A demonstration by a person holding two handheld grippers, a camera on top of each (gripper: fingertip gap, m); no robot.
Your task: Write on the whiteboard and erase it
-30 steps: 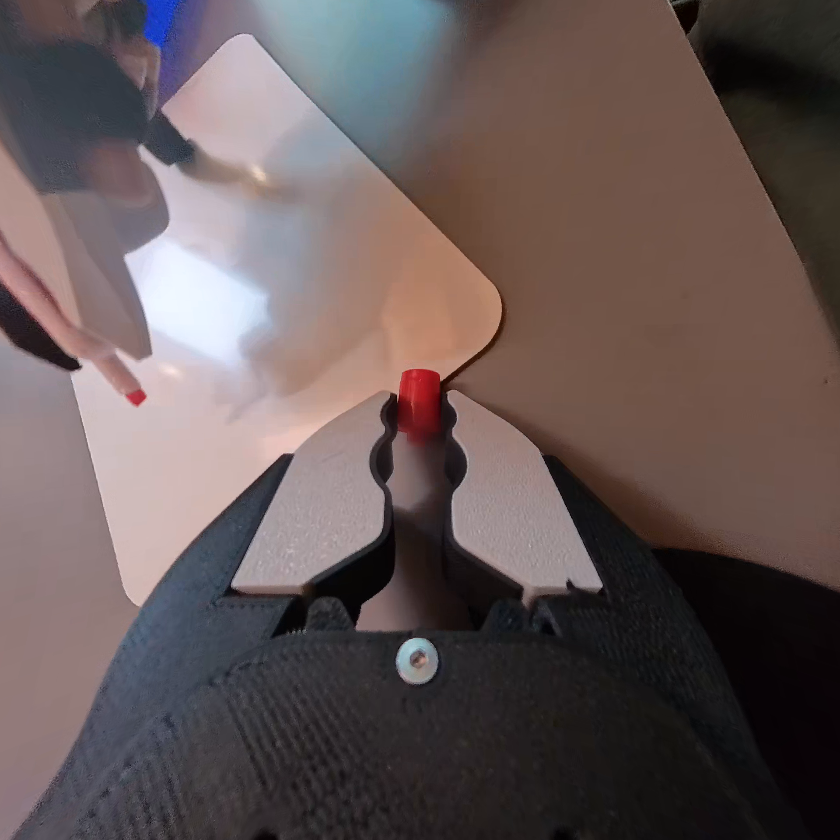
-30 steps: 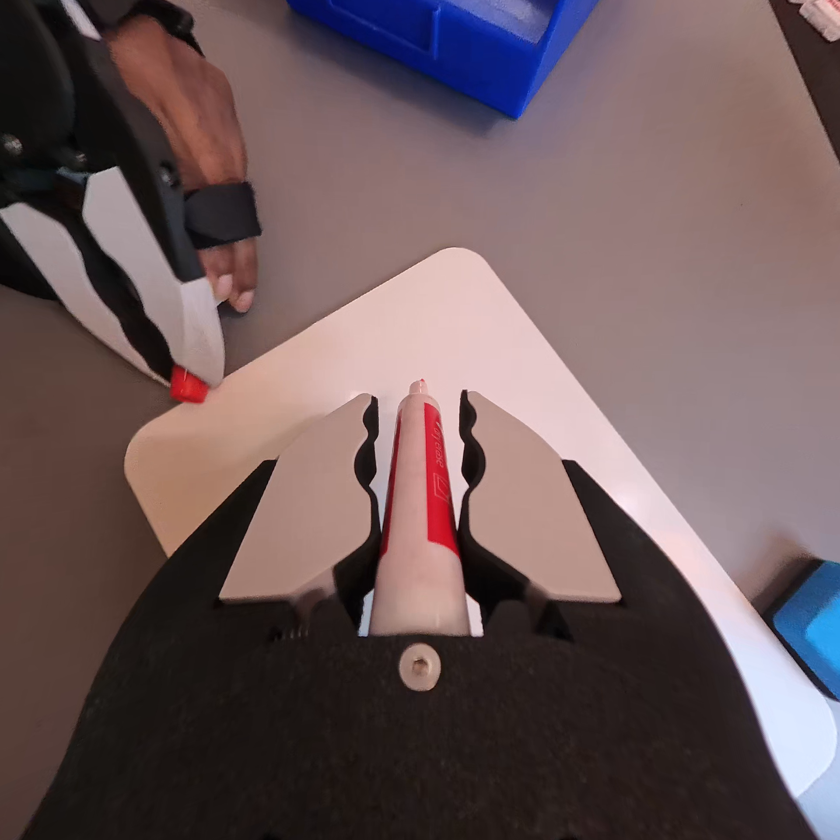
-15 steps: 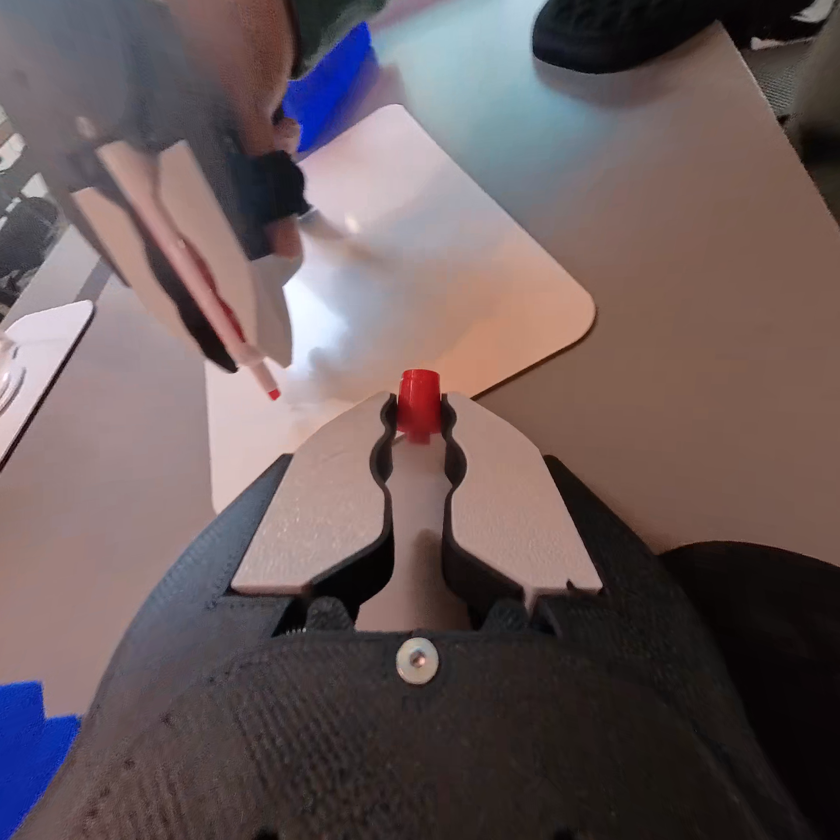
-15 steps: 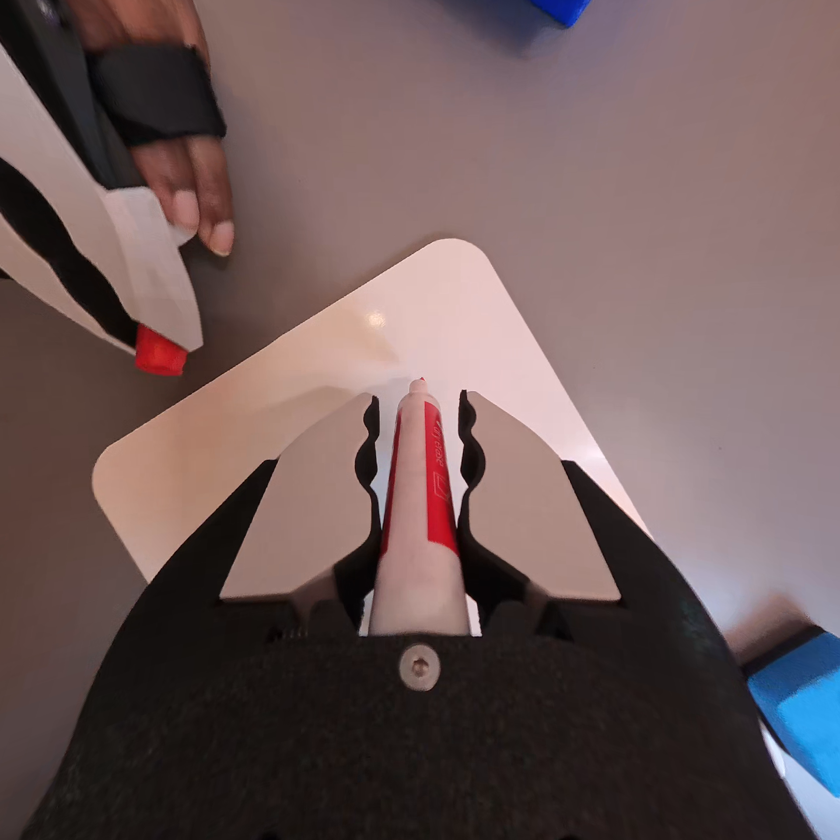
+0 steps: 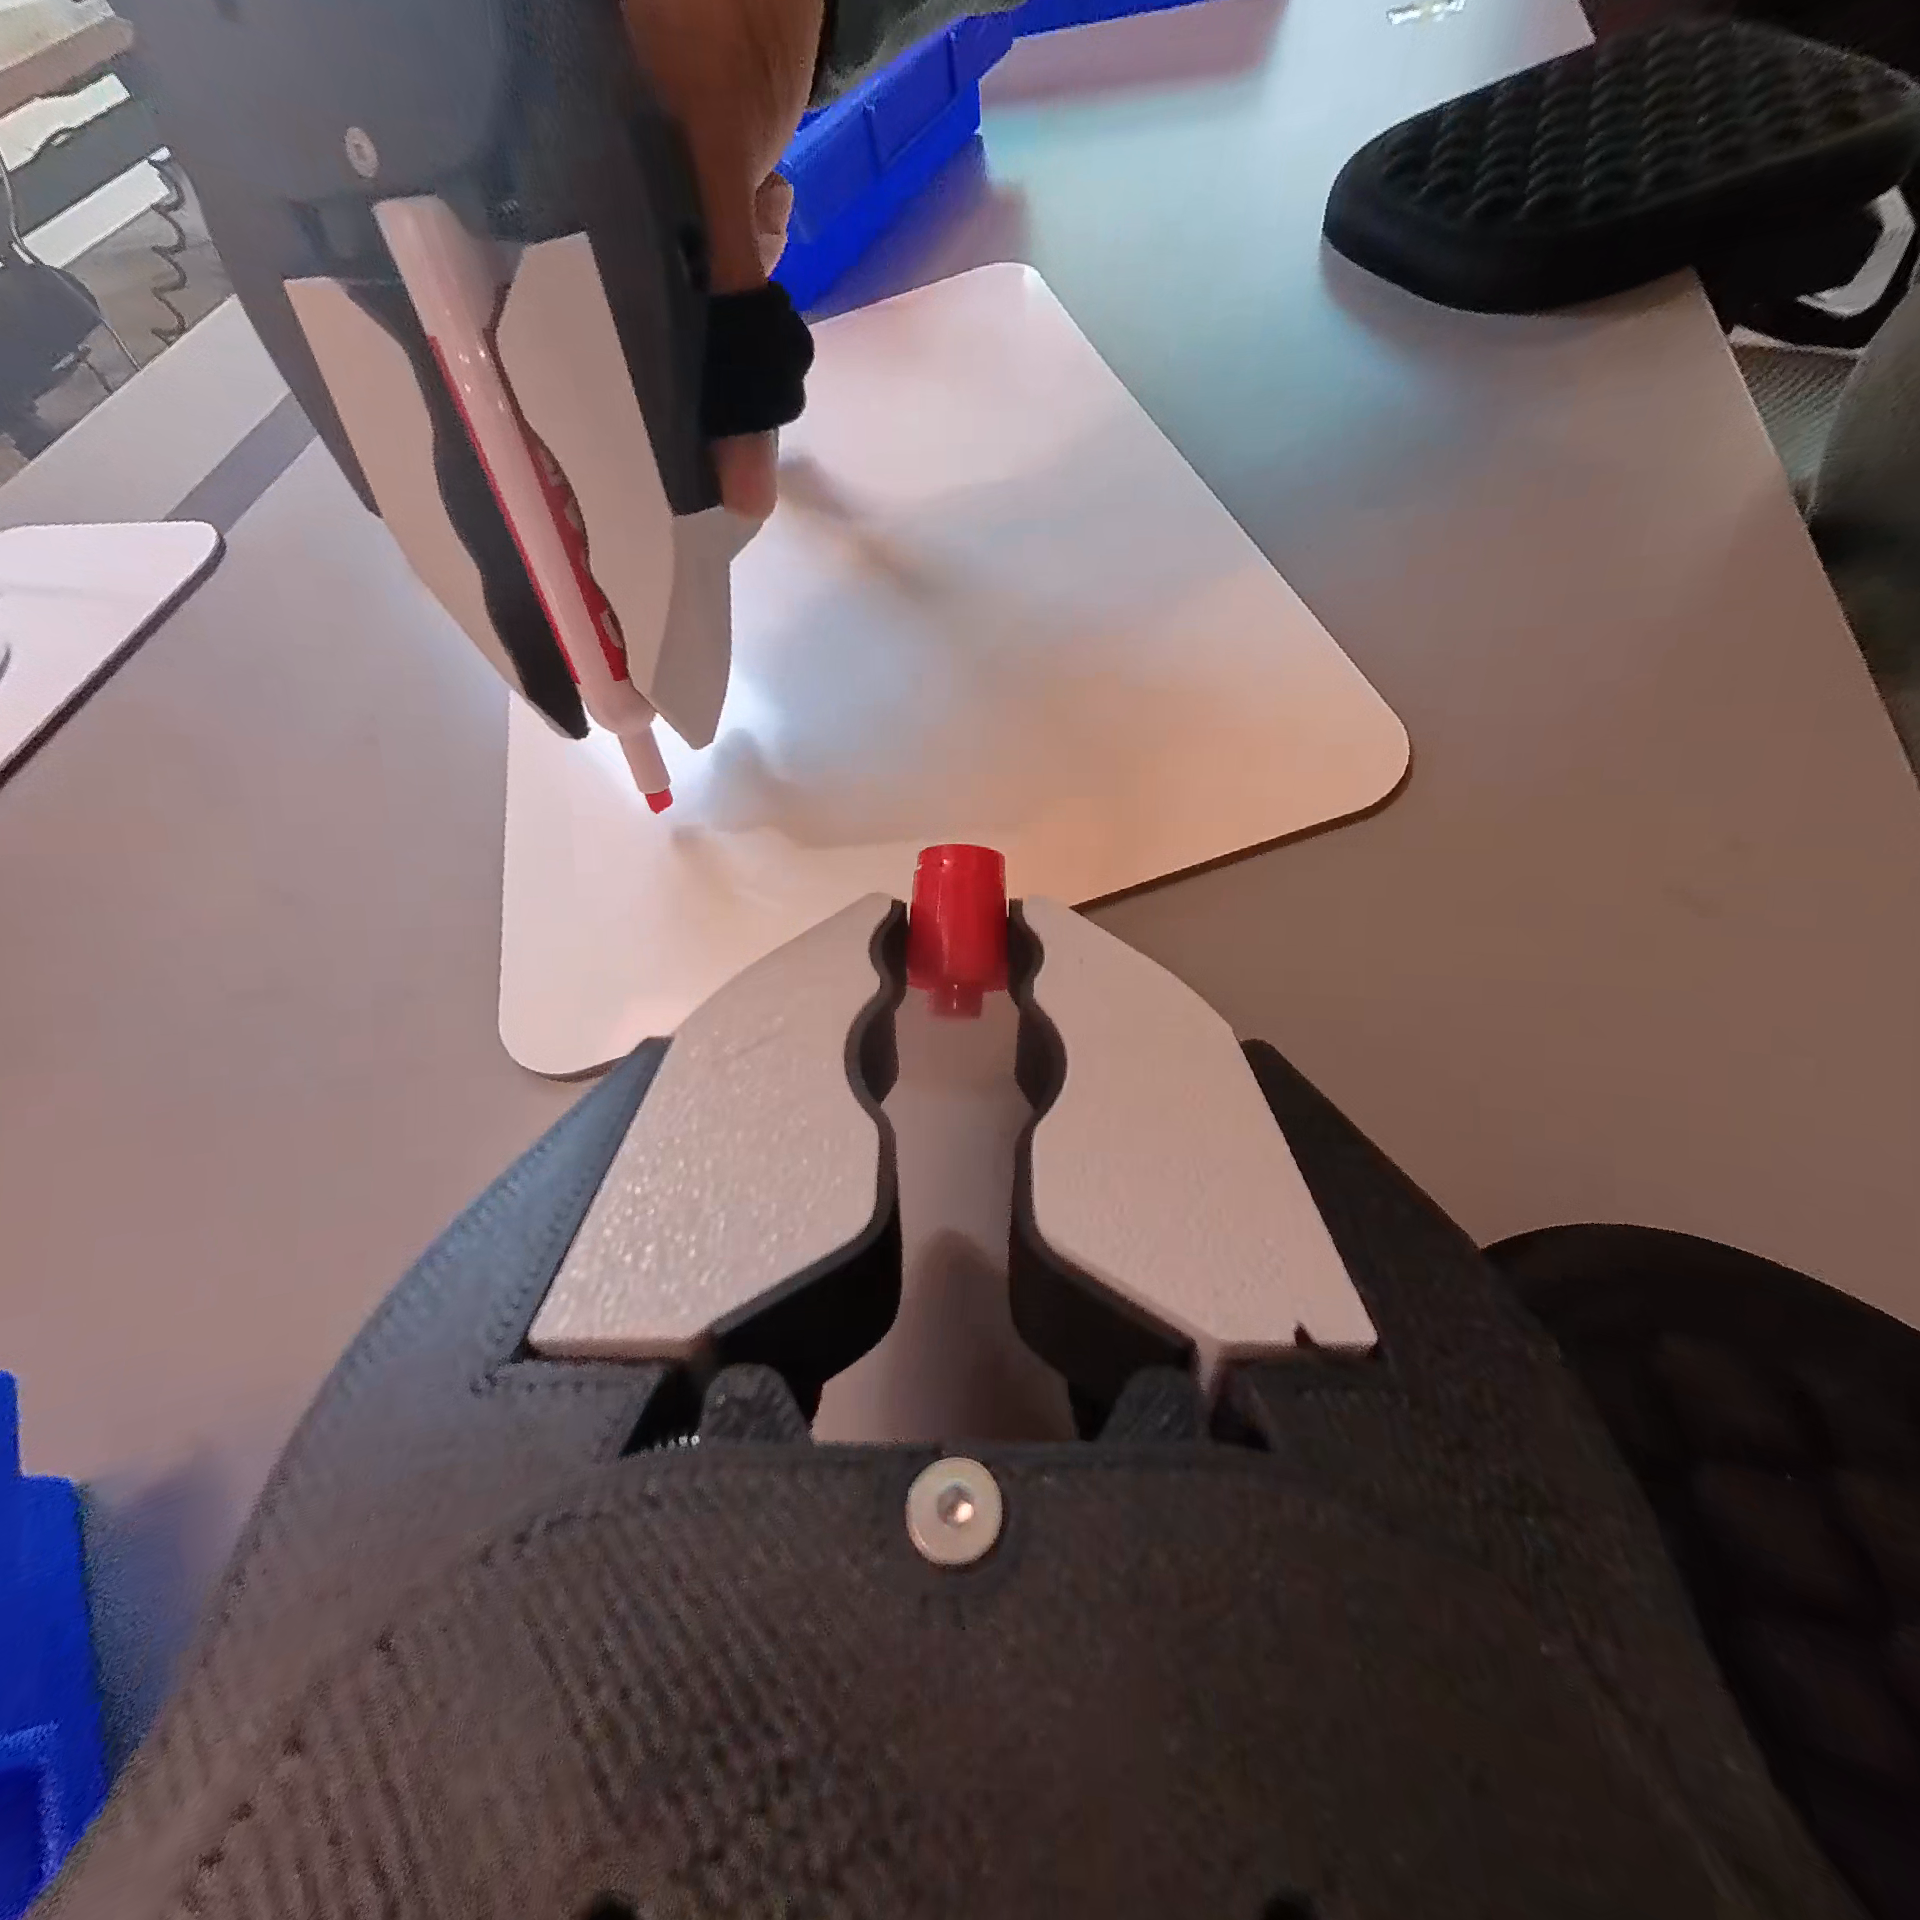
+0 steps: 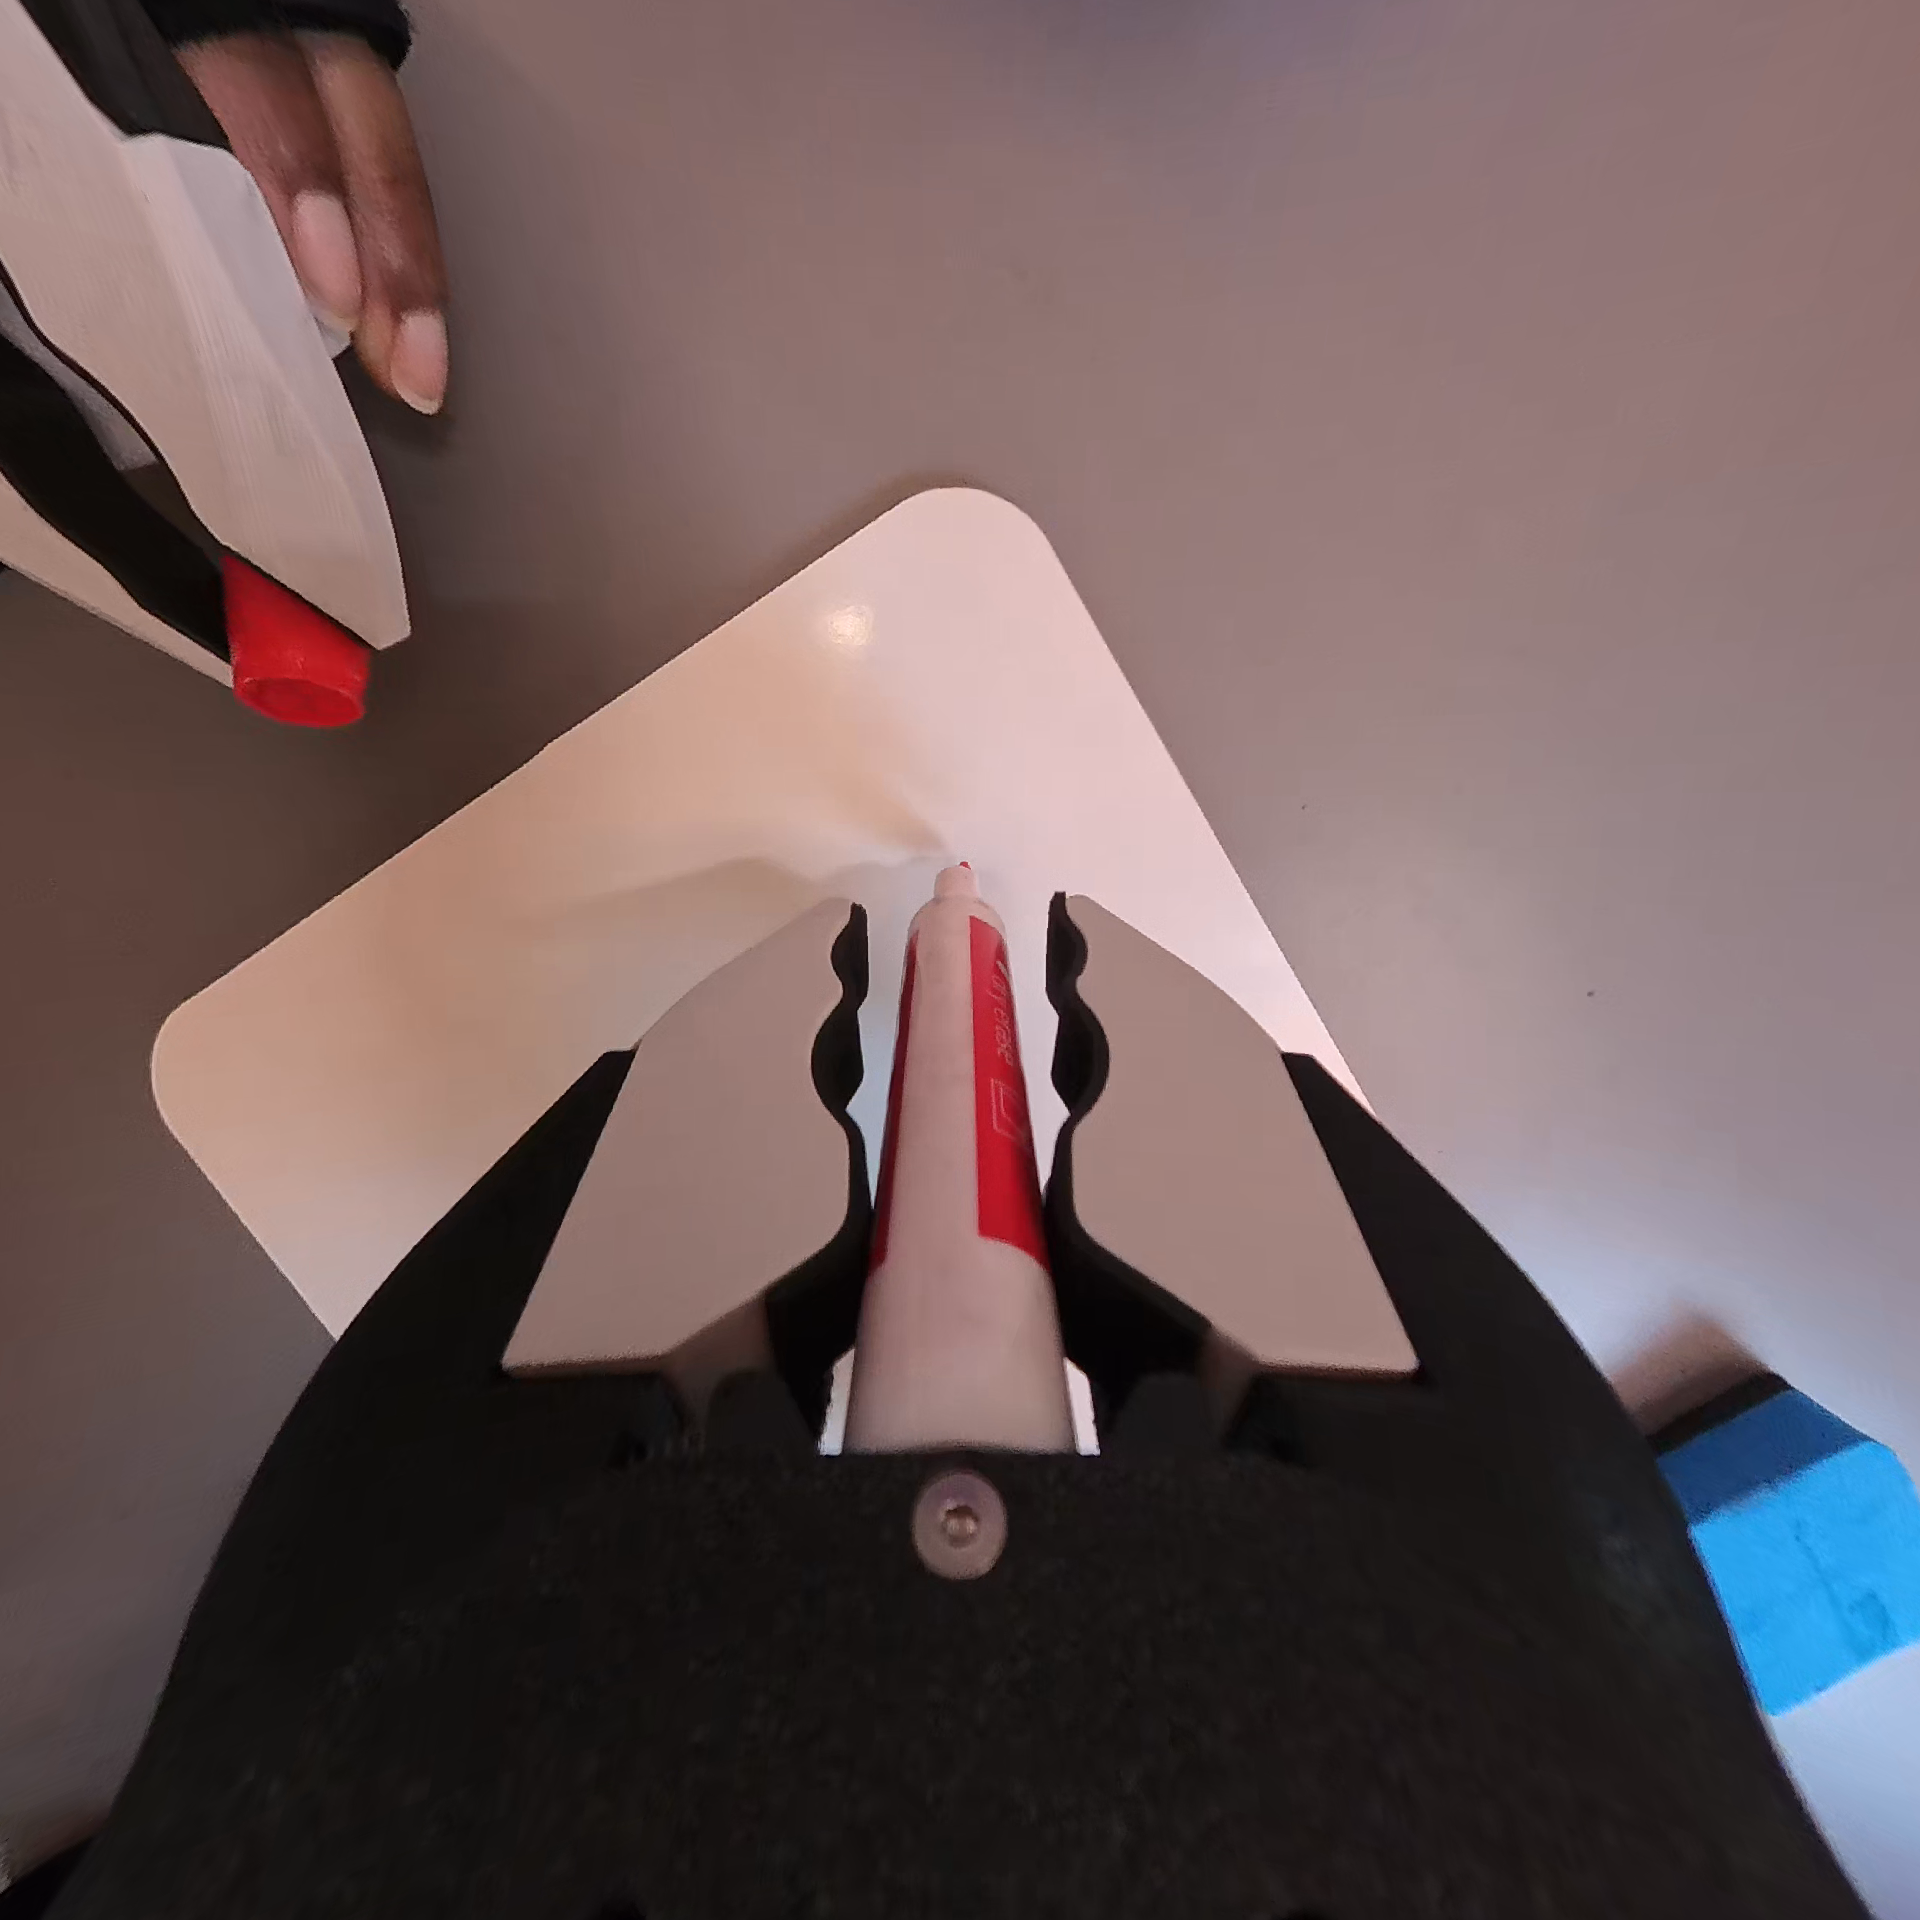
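A white whiteboard [image 5: 1039,623] lay on a grey-brown table [image 5: 1455,987]. The marker [image 6: 961,1122] was pale pink-white with a red label band and red tip; its cap [image 5: 958,925] was solid red. Both grippers had black textured bodies and light grey fingers [image 5: 727,1174]. A bright blue eraser [image 6: 1808,1538] had a black edge. A deep blue bin [image 5: 894,83] sat beyond.

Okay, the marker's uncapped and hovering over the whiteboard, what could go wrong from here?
1. The whiteboard lies loose on the table with nothing pinning it, so pen strokes may slide it.
2. The right hand-held gripper holds the marker steeply; pushing down hard could crush the tip or shove the marker back through the fingers.
3. The left hand-held gripper pinches only the small red cap, which could slip out.
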